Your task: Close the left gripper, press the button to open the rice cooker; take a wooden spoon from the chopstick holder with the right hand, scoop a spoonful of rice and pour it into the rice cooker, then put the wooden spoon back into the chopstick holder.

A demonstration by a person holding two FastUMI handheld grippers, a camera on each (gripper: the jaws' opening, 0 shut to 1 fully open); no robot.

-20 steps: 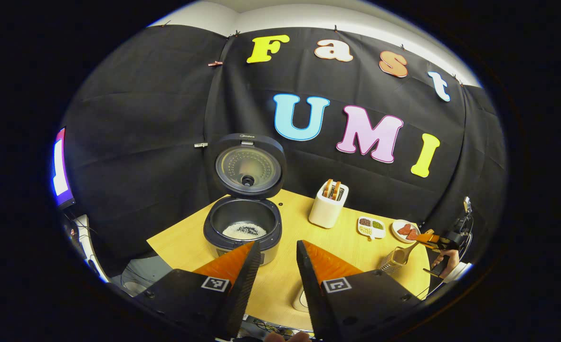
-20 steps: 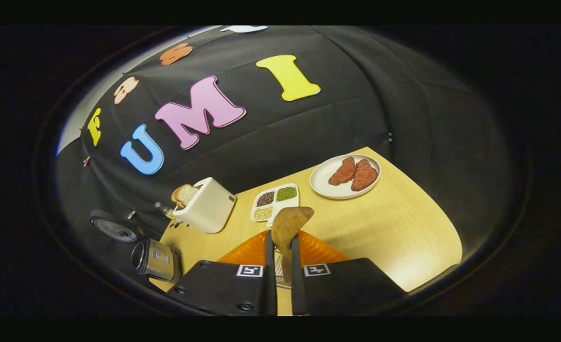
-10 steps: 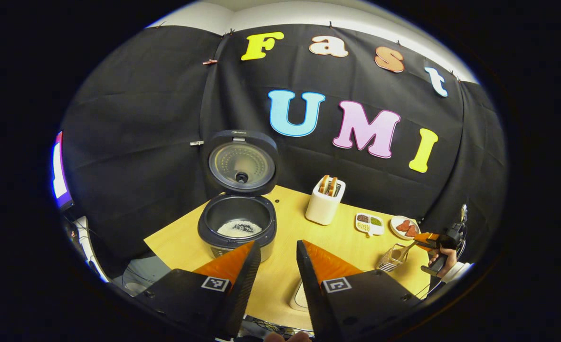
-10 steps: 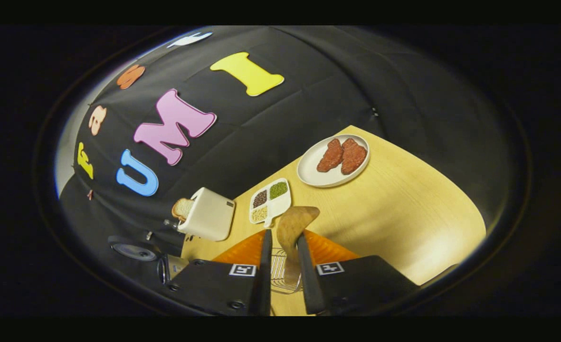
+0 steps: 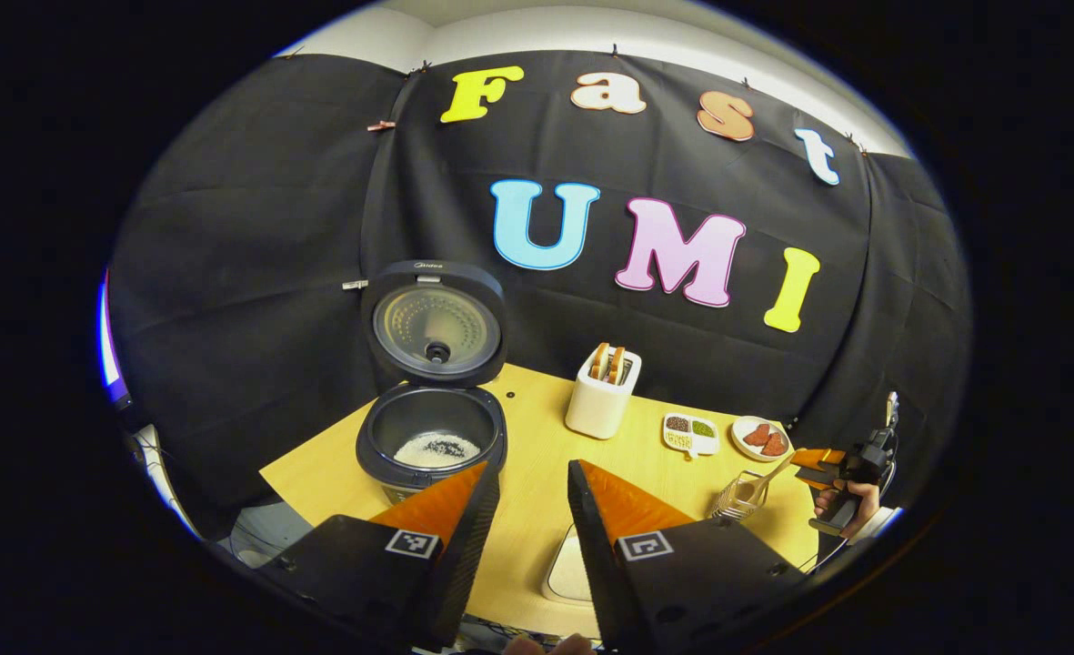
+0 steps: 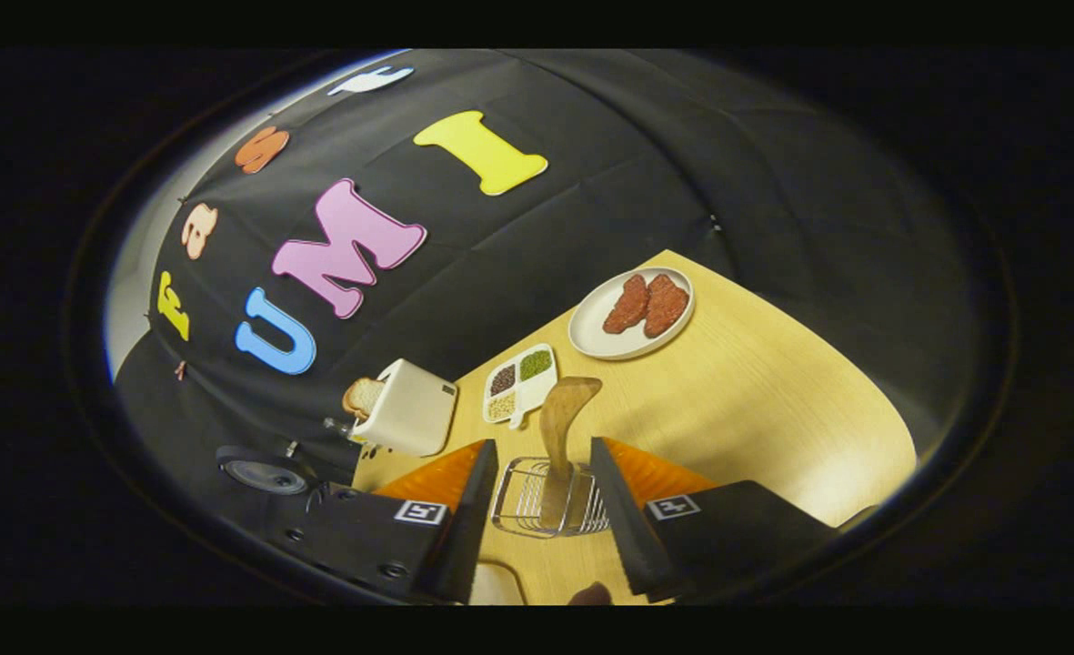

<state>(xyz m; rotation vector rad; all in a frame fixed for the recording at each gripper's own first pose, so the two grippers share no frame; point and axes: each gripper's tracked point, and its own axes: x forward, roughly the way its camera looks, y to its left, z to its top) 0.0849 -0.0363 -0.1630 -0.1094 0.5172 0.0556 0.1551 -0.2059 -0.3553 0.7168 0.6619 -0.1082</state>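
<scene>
Table [image 6: 755,409]: wooden spoon [image 6: 562,414] in chopstick holder [image 6: 537,500], between parted right claw [image 6: 541,509].

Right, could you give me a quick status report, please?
Both grippers open. Wooden spoon standing in chopstick holder, right gripper clear of it. Rice cooker open. Nothing obstructing.

I am seeing one rice cooker [image 5: 431,428], one toaster [image 5: 602,405], one divided dish [image 6: 520,383], one plate [image 6: 629,327] carrying two red pieces, one wire holder [image 6: 550,498] and one wooden spoon [image 6: 562,418].
</scene>
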